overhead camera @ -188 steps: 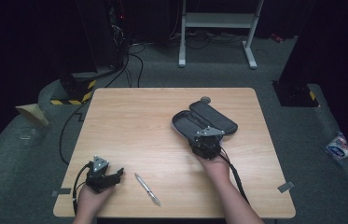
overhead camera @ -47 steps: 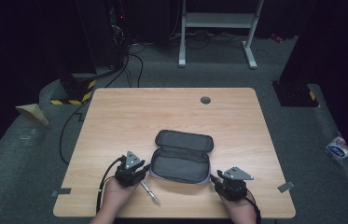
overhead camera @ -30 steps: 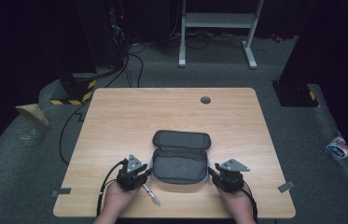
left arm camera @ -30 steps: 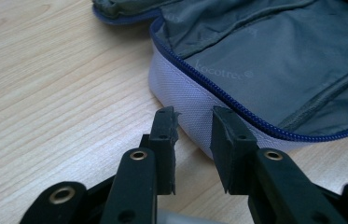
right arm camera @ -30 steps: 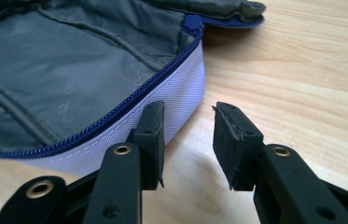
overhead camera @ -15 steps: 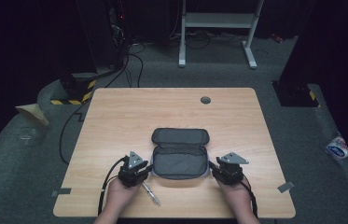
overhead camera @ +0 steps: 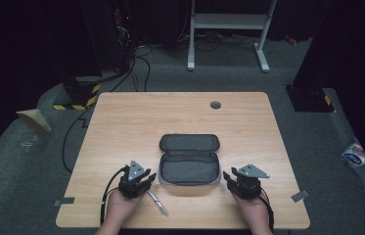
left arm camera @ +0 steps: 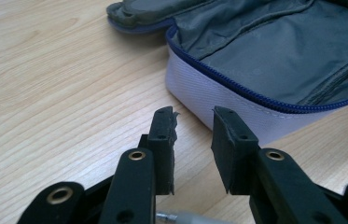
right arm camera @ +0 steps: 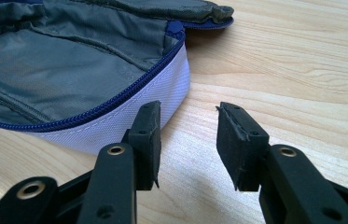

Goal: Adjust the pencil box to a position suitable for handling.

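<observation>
While the open pouch (overhead camera: 189, 160) lies flat on the desk (overhead camera: 121, 122) near its front edge, the left claw (overhead camera: 147, 177) and right claw (overhead camera: 229, 177) flank it, both spread and pinching nothing; the left has just widened.

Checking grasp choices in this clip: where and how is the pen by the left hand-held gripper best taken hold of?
Grip the pen across the middle of its slim barrel, coming straight down from above. It lies flat on the table, slanting away from the open pouch, so the jaws should straddle it crosswise. The left hand-held gripper is nearest, its jaws apart with nothing between them.
</observation>
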